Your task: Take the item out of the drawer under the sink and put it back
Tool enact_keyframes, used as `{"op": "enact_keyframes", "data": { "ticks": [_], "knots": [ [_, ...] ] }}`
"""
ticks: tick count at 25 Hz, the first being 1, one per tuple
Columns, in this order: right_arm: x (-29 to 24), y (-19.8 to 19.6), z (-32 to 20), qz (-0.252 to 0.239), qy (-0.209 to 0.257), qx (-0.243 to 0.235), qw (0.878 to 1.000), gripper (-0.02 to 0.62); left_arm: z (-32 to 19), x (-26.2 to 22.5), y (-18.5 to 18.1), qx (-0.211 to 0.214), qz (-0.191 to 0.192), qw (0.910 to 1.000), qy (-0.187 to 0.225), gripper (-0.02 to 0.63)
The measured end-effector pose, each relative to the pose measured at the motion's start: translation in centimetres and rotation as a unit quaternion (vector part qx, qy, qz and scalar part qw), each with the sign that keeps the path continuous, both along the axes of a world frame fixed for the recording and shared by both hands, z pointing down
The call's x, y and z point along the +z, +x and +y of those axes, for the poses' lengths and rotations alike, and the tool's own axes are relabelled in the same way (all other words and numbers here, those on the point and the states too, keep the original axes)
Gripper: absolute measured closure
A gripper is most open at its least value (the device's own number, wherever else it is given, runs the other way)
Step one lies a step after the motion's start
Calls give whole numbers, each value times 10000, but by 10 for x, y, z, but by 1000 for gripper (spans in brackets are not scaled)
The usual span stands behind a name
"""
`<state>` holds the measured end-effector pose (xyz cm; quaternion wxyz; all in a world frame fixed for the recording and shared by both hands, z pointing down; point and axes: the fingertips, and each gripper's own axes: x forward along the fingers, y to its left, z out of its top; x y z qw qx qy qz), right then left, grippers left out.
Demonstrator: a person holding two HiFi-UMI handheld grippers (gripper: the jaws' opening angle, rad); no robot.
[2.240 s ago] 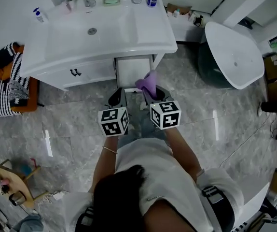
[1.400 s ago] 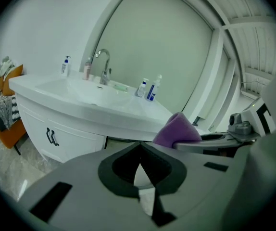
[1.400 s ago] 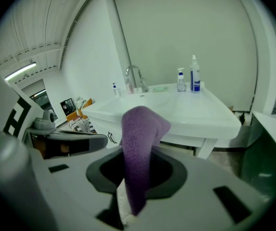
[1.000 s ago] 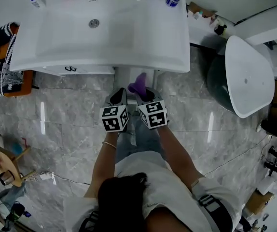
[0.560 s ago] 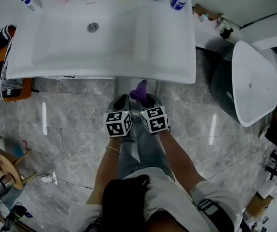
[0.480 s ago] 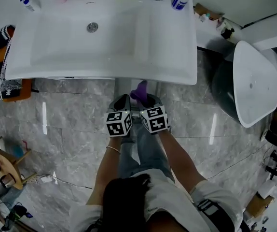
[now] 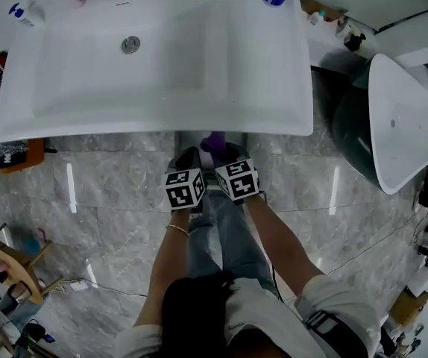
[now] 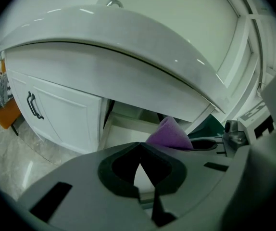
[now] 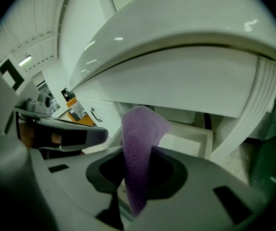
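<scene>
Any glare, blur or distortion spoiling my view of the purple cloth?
Head view: sharp; glare streaks on the floor; sink rim hides most of the purple cloth. Right gripper view: fisheye bends the sink edge; cloth sharp between jaws. Left gripper view: same bending, dark corners.

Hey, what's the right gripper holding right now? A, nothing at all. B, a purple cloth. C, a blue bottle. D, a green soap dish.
B: in the right gripper view the purple cloth stands pinched between the jaws of the right gripper, in front of the open drawer.
</scene>
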<state>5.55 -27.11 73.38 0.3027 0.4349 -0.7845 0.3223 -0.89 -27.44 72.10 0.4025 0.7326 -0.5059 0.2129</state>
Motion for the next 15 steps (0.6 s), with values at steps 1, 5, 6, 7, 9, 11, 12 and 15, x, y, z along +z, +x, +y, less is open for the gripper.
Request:
{"op": "enact_keyframes", "data": {
  "ticks": [1,5,6,7,9,11,12,15],
  "knots": [
    [6,0,-2,-6,-28,19,10000,497,-2,4,0,30,-22,10000,-14,601],
    [26,-1,-7,27,-160,-32,9999,497,-7,24,2,95,-169,9996,-222,601],
    [32,0,-7,63,-234,-33,9997,497,-7,32,1,59,-281,9989,-363,601],
    [40,1,-8,101,-315,-27,9994,497,-7,39,0,12,-381,9980,-496,601],
    [52,3,-10,139,-421,-47,9990,497,-8,47,2,-68,-388,9973,-626,601],
    [59,4,-12,140,-462,-98,9988,497,-9,51,7,-61,-268,9977,-617,601],
    [62,4,-13,140,-475,-121,9987,496,-9,52,9,-32,-231,9979,-599,601],
    [72,4,-15,171,-537,-207,9982,495,-9,58,10,-12,-262,9976,-644,601]
  ]
}}
